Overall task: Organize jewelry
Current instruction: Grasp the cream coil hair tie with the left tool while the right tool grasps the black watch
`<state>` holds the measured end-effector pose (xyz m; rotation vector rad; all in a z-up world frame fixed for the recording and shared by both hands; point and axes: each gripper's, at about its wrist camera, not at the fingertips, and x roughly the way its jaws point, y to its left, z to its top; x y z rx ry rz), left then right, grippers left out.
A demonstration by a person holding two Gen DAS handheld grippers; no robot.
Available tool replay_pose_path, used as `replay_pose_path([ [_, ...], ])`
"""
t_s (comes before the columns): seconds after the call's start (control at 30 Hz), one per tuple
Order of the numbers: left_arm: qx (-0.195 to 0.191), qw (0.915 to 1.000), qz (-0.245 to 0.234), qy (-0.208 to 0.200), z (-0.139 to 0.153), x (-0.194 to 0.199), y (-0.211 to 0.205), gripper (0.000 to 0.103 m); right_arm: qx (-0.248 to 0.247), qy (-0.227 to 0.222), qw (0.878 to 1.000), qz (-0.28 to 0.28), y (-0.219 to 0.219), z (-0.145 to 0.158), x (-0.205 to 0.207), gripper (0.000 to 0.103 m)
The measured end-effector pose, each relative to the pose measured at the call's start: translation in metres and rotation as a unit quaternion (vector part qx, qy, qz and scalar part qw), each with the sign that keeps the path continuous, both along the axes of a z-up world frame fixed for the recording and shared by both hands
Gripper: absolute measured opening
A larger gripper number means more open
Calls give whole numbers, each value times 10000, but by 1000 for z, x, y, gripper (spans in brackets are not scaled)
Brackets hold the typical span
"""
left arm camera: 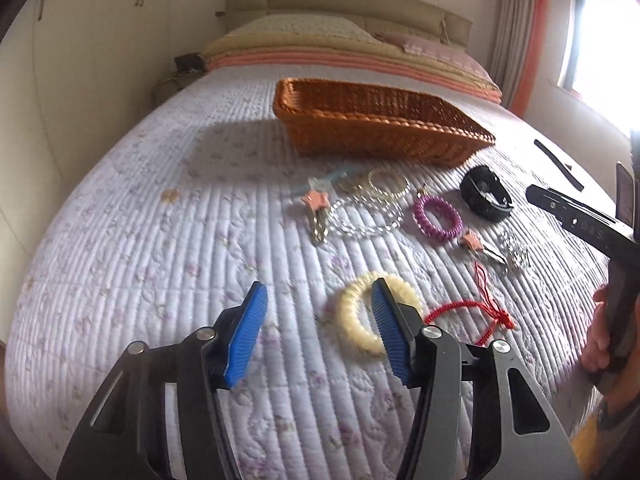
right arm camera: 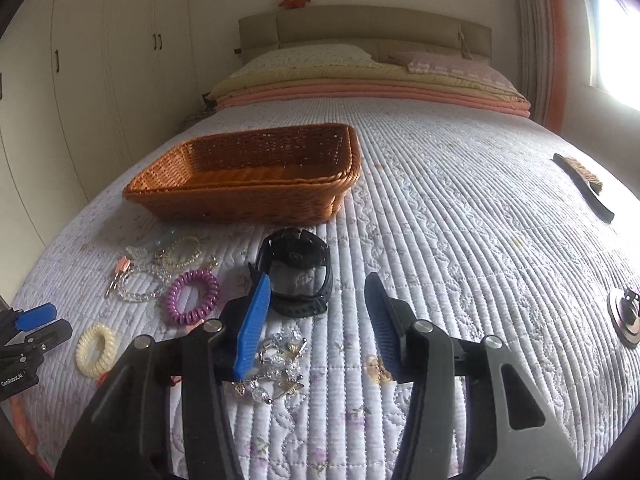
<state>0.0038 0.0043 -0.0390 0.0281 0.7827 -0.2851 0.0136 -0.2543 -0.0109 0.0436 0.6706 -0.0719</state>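
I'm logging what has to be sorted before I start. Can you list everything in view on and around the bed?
basket: one, brown wicker, empty, middle of the bed
watch: one, black, in front of the basket
coil hair ties: two, purple beside the watch, cream nearest the left tongs
clear bead bracelet: one, left of the purple tie
gold bracelet: one, near the basket
star clips: two, pink, one by the beads, one by the purple tie
crystal piece: one, clear, beside the right tongs' left finger
red cord: one, right of the cream tie
brush: one, dark, far right
pillows: at the headboard
left tongs: open, blue pads
right tongs: open, blue pads
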Motion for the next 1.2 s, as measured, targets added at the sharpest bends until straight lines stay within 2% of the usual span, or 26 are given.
replay_pose_path([
  [0.07,-61,9998,-69,190,-5,3,-3,34,41,214,9997,70,-5,-4,6,37],
  [0.1,-80,9996,-71,272,-7,5,-3,31,90,273,9995,92,-7,-5,10,37],
  [0.27,-192,9987,-107,470,-13,10,-3,31,290,648,9974,123,-19,-8,45,37],
  [0.4,-355,9972,-150,648,-14,14,0,31,225,1064,9940,142,-11,-20,76,37],
  [0.47,-248,9974,-174,659,-13,14,-2,31,248,1242,9918,171,-9,-26,86,25],
  [0.53,-105,9977,-183,649,-13,13,-7,32,219,1327,9909,99,-7,-31,91,22],
  [0.6,-59,9977,-204,638,-13,14,-12,40,128,1295,9915,71,-5,-35,91,20],
  [0.67,99,9981,-217,568,-14,12,-19,42,28,1244,9922,72,-3,-35,88,19],
  [0.73,452,9980,-159,415,-15,10,-27,31,-95,1173,9930,75,0,-34,83,14],
  [0.77,541,9977,-156,376,-16,10,-30,18,-214,1118,9935,43,2,-33,80,4],
  [0.8,637,9974,-115,314,-15,10,-32,10,-245,1071,9939,65,3,-32,78,4],
  [0.83,648,9976,-18,248,-14,10,-32,10,-228,1011,9946,68,3,-30,77,4],
  [0.97,291,9994,172,11,-5,8,-27,9,-120,666,9976,129,0,-23,62,4],
  [1.2,-6,9989,116,-454,26,5,-30,9,-46,161,9994,298,0,7,35,4],
])
